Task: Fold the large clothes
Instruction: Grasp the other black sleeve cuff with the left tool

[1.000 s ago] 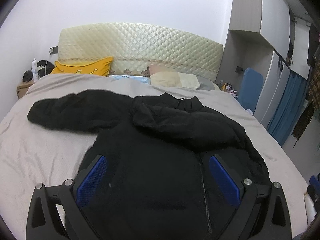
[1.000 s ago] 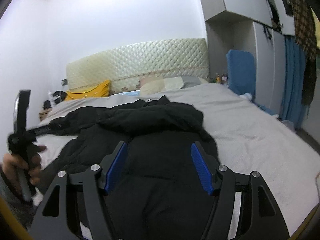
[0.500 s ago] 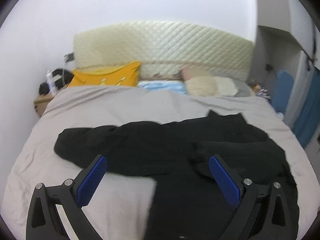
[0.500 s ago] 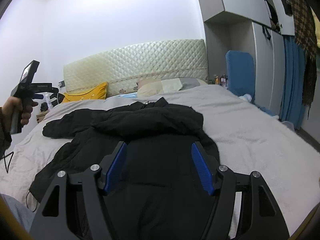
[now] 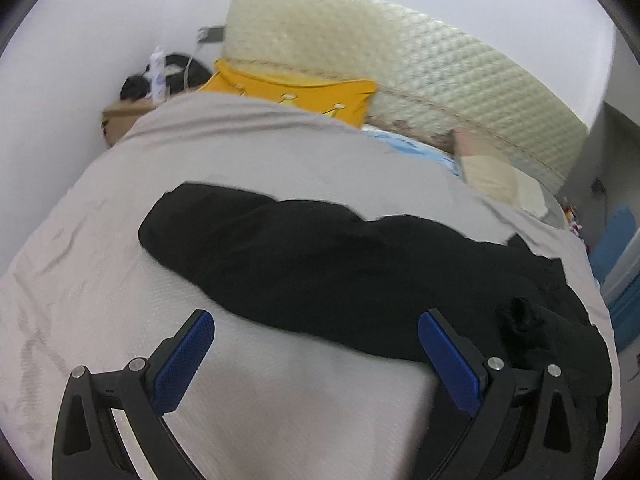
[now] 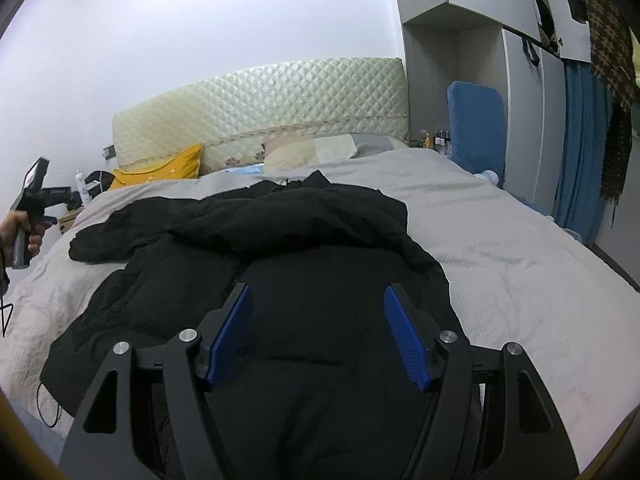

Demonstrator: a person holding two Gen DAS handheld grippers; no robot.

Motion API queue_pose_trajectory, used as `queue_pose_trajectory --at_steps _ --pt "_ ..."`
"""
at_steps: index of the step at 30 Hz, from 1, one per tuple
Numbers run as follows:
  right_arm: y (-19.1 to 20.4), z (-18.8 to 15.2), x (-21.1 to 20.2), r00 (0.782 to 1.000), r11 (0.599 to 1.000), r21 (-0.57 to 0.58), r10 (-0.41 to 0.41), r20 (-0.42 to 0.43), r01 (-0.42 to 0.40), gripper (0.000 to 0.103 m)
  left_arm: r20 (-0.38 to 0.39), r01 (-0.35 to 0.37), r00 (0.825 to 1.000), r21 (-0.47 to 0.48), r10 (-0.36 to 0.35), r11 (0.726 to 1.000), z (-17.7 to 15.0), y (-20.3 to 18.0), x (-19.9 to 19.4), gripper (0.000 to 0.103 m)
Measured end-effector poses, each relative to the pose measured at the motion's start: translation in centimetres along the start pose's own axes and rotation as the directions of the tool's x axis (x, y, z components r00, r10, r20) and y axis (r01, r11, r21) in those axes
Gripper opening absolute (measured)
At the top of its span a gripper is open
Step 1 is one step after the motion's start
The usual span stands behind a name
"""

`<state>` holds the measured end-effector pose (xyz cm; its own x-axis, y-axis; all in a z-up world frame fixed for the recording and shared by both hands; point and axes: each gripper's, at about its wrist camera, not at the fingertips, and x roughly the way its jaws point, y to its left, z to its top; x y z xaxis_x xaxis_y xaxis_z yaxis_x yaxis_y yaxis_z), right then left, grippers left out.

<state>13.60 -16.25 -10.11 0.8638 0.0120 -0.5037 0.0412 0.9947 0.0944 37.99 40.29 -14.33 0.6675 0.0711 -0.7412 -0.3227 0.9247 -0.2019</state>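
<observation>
Home bedroom, bed (image 6: 500, 248), quilted headboard (image 6: 260, 100), pillows (image 6: 160, 168), wardrobe (image 6: 520, 92)

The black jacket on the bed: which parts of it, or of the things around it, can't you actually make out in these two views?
- Black jacket: its hem, right wrist view, is cut off by the bottom edge and hidden behind the right gripper.
- Its right side, left wrist view: cut off by the lens rim.
- Bottles beside the bed, right wrist view: too small to identify.
- Headboard, left wrist view: blurred.
</observation>
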Motion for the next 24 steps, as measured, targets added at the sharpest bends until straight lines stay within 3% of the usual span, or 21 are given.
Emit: queue_pose_trajectory --at_steps 3,5,9,16,21,24 --pt "0.3 0.1 1.2 0.999 1.000 0.009 -0.022 -0.029 0.022 0.071 -0.032 0.038 0.999 -0.088 -0.041 0.995 0.0 3.6 3.2 0.103" --pt "0.8 0.4 2.2 0.998 0.999 0.021 -0.028 -0.056 0.029 0.081 -0.039 0.069 0.996 -0.129 -0.075 0.989 -0.2 5.7 5.1 0.097" --pt "2.8 0.8 4.2 0.992 1.000 0.031 0.009 -0.123 -0.006 0.082 -0.039 0.133 0.988 -0.231 -0.146 0.964 -0.5 9.7 8.7 0.097" --pt "6.3 0.5 7.0 0.980 1.000 -0.005 0.016 -0.198 -0.017 0.082 -0.028 0.177 0.979 -0.358 -0.200 0.917 -0.3 15.5 15.0 0.097" --pt "6.8 0.3 8.3 0.974 1.000 -0.015 -0.015 -0.227 0.012 0.082 0.004 0.198 0.977 -0.407 -0.215 0.892 0.4 17.3 18.4 0.096" --pt "6.8 0.3 8.7 0.972 0.999 -0.019 -0.042 -0.231 0.038 0.082 0.044 0.210 0.976 -0.426 -0.211 0.880 1.1 17.8 19.5 0.084"
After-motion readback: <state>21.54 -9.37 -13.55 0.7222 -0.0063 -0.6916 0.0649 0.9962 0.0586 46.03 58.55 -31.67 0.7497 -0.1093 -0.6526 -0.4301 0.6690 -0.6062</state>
